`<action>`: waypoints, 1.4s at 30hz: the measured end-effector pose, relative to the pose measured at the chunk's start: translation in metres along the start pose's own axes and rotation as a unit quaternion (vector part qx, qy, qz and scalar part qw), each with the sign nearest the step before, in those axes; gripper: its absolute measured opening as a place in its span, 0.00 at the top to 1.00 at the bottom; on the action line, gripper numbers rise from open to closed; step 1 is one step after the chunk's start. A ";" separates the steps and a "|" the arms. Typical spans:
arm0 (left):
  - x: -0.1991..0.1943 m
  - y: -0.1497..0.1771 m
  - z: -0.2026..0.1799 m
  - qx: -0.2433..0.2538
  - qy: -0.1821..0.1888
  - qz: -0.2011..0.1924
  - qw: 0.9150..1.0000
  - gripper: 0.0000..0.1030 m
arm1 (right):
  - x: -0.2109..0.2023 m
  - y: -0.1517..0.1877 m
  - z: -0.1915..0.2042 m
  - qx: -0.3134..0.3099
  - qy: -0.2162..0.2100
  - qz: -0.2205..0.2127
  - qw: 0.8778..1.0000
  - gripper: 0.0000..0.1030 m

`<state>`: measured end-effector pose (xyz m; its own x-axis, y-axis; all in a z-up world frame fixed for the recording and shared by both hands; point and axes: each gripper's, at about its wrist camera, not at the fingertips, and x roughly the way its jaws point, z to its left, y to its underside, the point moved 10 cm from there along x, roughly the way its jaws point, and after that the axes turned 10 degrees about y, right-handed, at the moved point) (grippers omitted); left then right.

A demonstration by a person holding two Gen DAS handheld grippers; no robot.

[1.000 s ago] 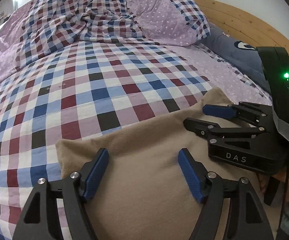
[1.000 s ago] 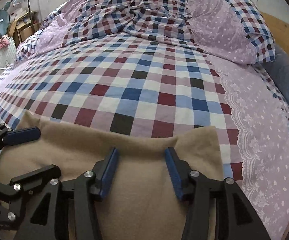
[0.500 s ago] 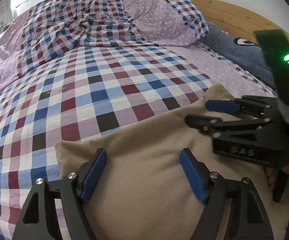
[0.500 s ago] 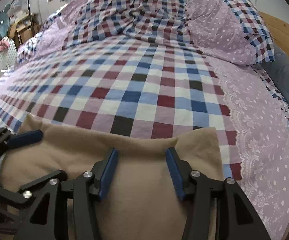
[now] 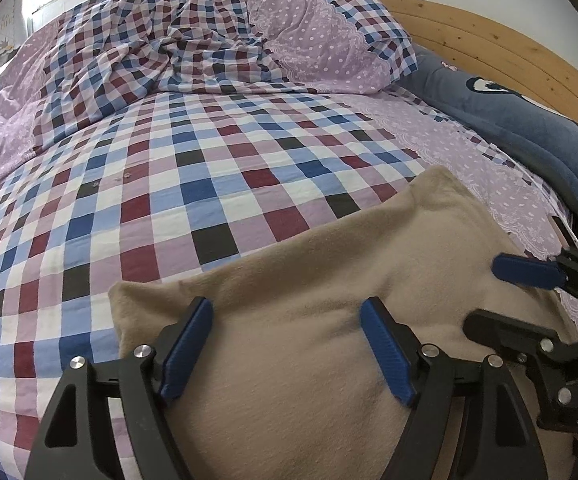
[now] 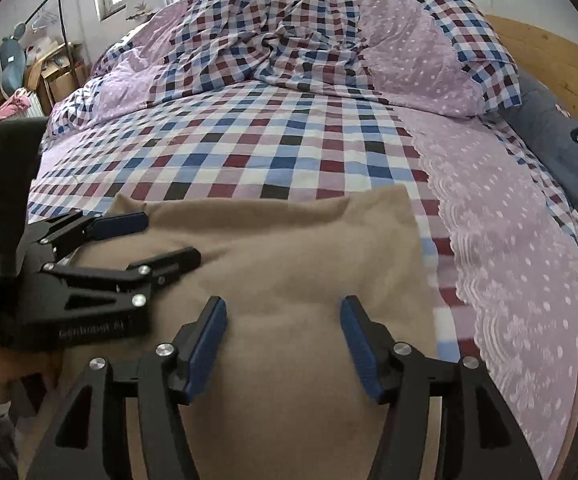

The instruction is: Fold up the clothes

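a tan garment (image 5: 313, 280) lies flat on the near edge of the checked bed (image 5: 209, 168), its far corners toward 10 and 2 o'clock. the left hand-held gripper (image 5: 287, 344) hovers over it, blue fingers spread, pinching nothing. the right hand-held gripper (image 6: 283, 340) sits at 3 o'clock of the left, likewise spread above the cloth. a rumpled duvet (image 6: 289, 44) is heaped at 12 o'clock.

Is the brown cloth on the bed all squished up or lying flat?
Lying flat. The tan cloth is spread smooth on the checked bedsheet, both far corners showing. Whether it is already folded double, I cannot tell.
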<state>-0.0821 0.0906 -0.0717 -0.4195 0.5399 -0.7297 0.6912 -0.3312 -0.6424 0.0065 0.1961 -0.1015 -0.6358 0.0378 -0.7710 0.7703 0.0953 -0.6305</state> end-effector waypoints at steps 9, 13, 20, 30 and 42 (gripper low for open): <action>0.001 -0.001 0.000 0.004 -0.004 0.006 1.000 0.21 | 0.014 0.010 0.001 -0.007 -0.003 0.006 1.000 0.32; 0.001 -0.002 -0.001 0.006 -0.007 0.010 1.000 0.21 | 0.014 0.010 0.000 -0.003 -0.007 0.004 1.000 0.31; -0.013 -0.002 -0.002 -0.003 0.000 -0.005 1.000 0.20 | 0.002 0.007 -0.002 0.015 -0.031 -0.005 0.999 0.22; -0.032 0.005 -0.006 0.008 -0.012 -0.027 1.000 0.13 | -0.043 0.050 0.044 -0.071 -0.030 -0.019 0.997 0.05; -0.049 0.010 -0.017 0.033 -0.026 -0.034 0.999 0.12 | -0.032 0.057 0.048 -0.076 -0.028 -0.026 0.996 0.01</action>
<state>-0.0444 0.0740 -0.0381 -0.4949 0.5232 -0.6938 0.6200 -0.3468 -0.7038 0.0734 0.1526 -0.1171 -0.6682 -0.0257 -0.7435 0.7169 0.2447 -0.6528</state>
